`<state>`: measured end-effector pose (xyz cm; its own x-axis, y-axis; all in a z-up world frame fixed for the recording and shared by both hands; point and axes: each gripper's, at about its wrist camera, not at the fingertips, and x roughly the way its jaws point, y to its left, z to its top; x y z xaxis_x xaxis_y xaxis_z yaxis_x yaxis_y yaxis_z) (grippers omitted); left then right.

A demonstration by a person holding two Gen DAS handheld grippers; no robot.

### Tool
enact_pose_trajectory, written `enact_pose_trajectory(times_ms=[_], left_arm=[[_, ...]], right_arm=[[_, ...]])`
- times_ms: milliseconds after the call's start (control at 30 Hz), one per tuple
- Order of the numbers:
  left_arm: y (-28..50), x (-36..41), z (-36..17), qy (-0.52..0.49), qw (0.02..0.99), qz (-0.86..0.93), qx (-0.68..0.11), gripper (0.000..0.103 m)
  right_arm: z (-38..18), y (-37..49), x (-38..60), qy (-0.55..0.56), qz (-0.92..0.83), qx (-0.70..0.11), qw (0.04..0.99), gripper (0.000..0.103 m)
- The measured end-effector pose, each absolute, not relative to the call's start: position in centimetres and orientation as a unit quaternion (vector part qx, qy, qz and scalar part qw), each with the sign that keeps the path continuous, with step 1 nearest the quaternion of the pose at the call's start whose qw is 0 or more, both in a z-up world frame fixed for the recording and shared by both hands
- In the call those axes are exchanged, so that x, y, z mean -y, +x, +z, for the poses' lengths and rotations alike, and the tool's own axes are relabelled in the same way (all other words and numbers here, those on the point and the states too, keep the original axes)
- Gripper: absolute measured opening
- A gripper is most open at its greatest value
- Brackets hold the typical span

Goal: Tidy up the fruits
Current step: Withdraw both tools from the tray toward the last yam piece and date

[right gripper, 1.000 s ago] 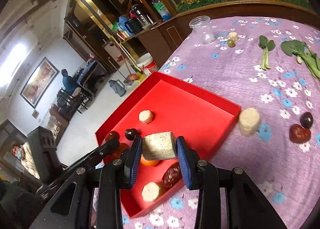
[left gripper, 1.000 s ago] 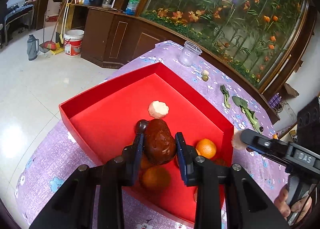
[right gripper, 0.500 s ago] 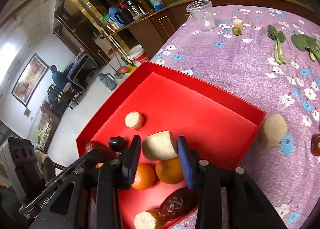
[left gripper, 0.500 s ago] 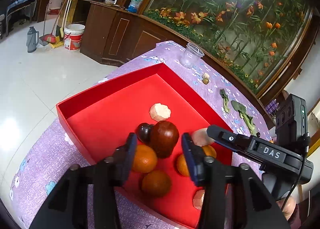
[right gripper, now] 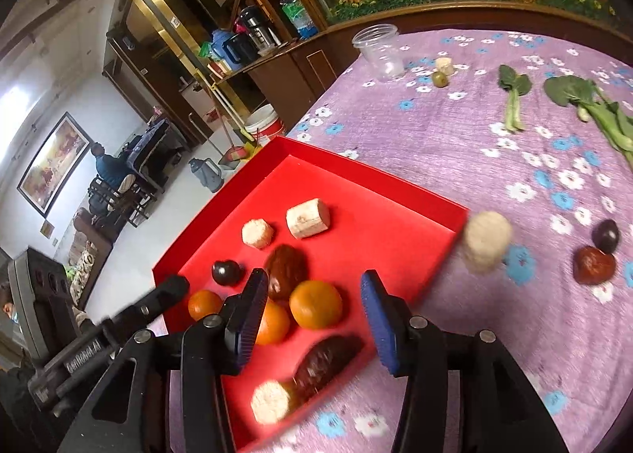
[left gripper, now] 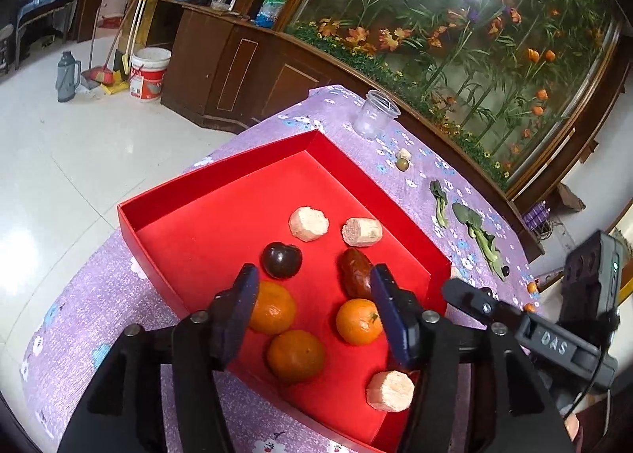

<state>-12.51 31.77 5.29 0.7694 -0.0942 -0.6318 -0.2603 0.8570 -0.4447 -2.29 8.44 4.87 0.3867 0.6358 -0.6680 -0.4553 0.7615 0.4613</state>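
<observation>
red cardboard tray (left gripper: 221, 192) now holds both pieces the grippers carried a second ago: the brown date (left gripper: 355, 270) that the left gripper (left gripper: 312, 310) was pinching lies on the tray floor just ahead of its right finger, and the pale cut chunk (right gripper: 307, 218) from the right gripper (right gripper: 310, 312) rests deeper in the tray beside a smaller chunk (right gripper: 257, 232). both sets of jaws are spreading, with nothing pressed between them. three oranges (left gripper: 358, 321) and a dark plum (left gripper: 281, 260) lie there too. out on the purple floral cloth (right gripper: 514, 176) a pale chunk (right gripper: 486, 241), a dried date (right gripper: 594, 265) and a plum (right gripper: 606, 236) remain, likely next.
</observation>
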Motion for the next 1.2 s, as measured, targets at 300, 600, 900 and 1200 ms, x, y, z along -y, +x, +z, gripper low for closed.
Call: enact_pose_trajectory(times_ms=[300,600,900,1200], left_arm=[[-13.4,-28.5,6.9,-0.199,0.919,0.079,-0.333,0.082],[-13.8,-25.1,7.7,-0.171,0.924,0.043,-0.34,0.082],[-14.9,-22.4,8.7,-0.15,0.927,0.019,-0.343,0.082],[-15.9,-17.3,9.7,-0.088,0.936,0.002,-0.34,0.082]], right_arm=[[4.9,-5.2,-2.3,0.106,0.294,-0.431,0.847,0.058],[3.5,-6.2,3.6,0.155,0.25,-0.438,0.849,0.062],[3.2,-8.3,7.8,0.173,0.228,-0.428,0.857,0.064],[3.4,-10.2,11.1,0.19,0.215,-0.415,0.863,0.064]])
